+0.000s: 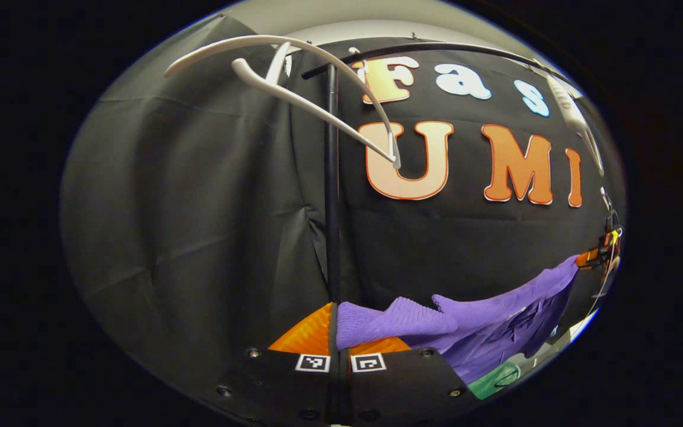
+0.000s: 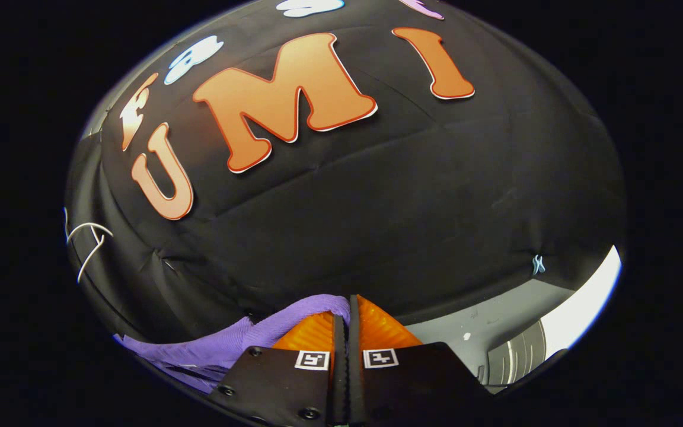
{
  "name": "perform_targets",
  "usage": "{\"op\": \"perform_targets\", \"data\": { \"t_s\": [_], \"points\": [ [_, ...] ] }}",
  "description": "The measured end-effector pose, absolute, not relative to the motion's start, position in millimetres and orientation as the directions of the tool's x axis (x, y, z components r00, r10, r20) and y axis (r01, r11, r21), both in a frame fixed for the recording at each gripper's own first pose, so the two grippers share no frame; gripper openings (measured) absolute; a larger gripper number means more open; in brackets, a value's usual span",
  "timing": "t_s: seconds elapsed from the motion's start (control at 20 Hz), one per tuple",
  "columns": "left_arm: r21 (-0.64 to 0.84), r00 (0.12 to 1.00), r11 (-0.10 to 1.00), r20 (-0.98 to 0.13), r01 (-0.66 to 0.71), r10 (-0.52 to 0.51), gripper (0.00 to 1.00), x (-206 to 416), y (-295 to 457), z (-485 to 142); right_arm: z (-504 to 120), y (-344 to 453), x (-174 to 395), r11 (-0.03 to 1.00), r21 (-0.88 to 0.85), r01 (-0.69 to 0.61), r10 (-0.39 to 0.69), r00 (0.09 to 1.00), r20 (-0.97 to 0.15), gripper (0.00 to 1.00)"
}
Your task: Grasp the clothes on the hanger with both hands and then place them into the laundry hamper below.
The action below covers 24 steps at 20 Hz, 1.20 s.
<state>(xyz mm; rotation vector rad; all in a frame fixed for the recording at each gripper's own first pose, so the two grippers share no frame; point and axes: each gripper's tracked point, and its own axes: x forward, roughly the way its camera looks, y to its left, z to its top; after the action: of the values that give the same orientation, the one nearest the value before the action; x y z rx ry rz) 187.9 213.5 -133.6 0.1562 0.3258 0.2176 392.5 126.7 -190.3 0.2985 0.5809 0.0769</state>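
Two grippers pinch one purple garment (image 1: 466, 326) between them. The left gripper (image 1: 334, 323) has its fingers closed narrow on one end of the knit; in the right gripper view the right gripper (image 2: 346, 320) clamps the other end, its fingers pressed together. The cloth sags between them, below a bare white hanger (image 1: 312, 89) on the black rail (image 1: 436, 47). A green patch (image 1: 495, 379) beneath may be the hamper.
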Motion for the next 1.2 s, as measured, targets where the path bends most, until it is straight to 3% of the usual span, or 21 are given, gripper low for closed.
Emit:
{"op": "perform_targets", "data": {
  "t_s": [0.35, 1.2],
  "points": [
    [0.149, 0.940, 0.976, -0.280, -0.161, 0.197, 0.00, 158.5, 195.8, -131.0, -173.6, 116.0, 334.4, 0.959, 0.277, -0.062, 0.191, 0.864, -0.466, 0.08],
    [0.047, 0.966, 0.997, -0.255, 0.058, -0.044, 0.00, 106.5, 65.5, -126.7, -142.6, 116.5, 200.1, 0.954, 0.253, -0.159, 0.246, 0.898, -0.366, 0.07]
  ]
}}
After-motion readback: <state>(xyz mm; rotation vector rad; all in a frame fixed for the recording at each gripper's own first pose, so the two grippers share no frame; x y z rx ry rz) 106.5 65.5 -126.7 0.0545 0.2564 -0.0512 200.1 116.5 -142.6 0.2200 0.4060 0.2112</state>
